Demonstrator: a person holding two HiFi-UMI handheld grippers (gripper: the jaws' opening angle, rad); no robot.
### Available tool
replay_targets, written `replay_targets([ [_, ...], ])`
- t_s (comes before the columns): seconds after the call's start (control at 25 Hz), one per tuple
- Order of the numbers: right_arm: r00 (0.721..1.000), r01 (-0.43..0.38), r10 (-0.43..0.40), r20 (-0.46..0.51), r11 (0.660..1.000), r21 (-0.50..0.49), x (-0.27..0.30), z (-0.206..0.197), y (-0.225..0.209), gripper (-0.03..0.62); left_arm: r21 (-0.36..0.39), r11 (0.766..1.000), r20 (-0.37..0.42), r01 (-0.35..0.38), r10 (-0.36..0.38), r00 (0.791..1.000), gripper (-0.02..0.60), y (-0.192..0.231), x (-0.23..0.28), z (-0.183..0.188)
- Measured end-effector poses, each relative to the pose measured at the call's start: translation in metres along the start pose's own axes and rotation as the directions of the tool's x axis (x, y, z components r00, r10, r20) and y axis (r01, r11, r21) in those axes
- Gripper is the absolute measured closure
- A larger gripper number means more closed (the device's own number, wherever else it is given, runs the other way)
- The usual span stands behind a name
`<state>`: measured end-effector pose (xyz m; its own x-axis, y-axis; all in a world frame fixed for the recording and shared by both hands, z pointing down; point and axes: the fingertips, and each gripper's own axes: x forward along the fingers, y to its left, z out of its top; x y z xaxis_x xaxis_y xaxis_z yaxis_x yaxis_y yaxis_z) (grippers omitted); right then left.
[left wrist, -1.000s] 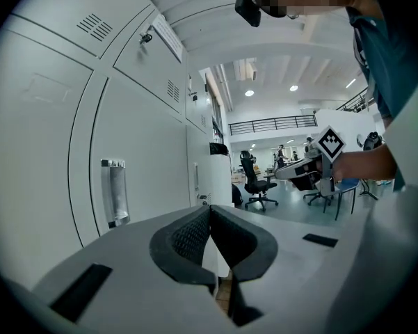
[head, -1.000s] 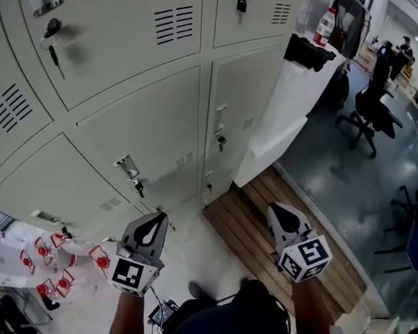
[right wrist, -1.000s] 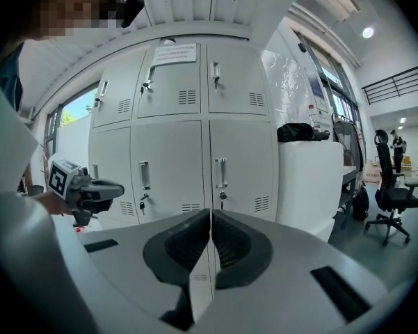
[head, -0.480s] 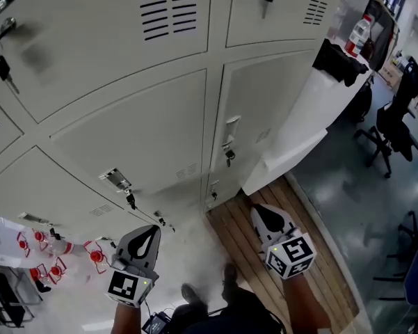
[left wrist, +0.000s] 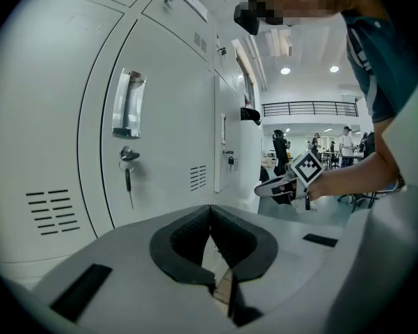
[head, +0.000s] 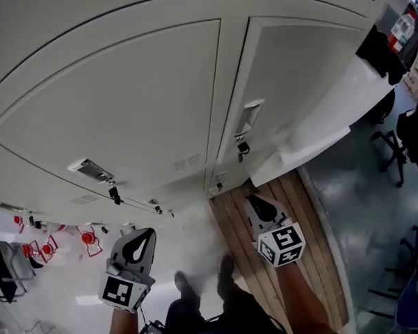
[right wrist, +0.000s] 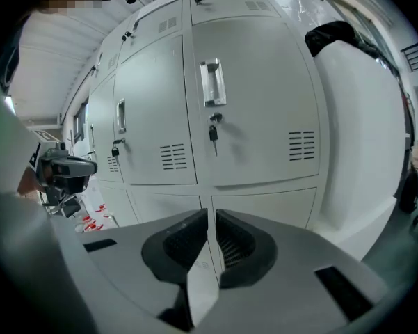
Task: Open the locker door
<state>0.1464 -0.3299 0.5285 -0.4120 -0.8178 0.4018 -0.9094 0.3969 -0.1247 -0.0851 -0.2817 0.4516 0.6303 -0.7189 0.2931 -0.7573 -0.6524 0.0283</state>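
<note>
Before the shut locker doors (head: 146, 96), the left claw (head: 145, 234) and right claw (head: 252, 204) hang closed, holding nothing.

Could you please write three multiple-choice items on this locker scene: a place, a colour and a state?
1. In the head view, what lies under the right gripper? A. wooden slatted platform B. red carpet C. chair
2. The locker doors are: A. blue B. pale grey C. black
3. The right gripper's jaws are: A. wide open B. clamped on a handle C. shut and empty
1 A: wooden slats show beneath it. 2 B: every door is pale grey. 3 C: its own view shows them together with nothing between.
</note>
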Motion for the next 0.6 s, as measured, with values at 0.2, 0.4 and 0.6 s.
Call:
replay_targets([
  [0.2,0.998,-0.043,0.042,-0.048,0.999,-0.014,0.042,-0.036,-0.007,0.556,-0.038,0.999,-0.027,-0.016,0.015,1.000,0.565,0.002,0.016,-0.032],
  [0.4,0.994,-0.072,0.068,-0.082,0.997,-0.037,0.081,-0.066,-0.015,0.556,-0.072,0.997,-0.042,-0.032,0.029,0.999,0.565,0.002,0.030,-0.060],
  [0.6,0.988,-0.092,0.085,-0.127,0.994,-0.051,0.120,-0.101,-0.023,0.554,-0.093,0.994,-0.062,-0.054,0.048,0.997,0.565,0.007,0.037,-0.087],
])
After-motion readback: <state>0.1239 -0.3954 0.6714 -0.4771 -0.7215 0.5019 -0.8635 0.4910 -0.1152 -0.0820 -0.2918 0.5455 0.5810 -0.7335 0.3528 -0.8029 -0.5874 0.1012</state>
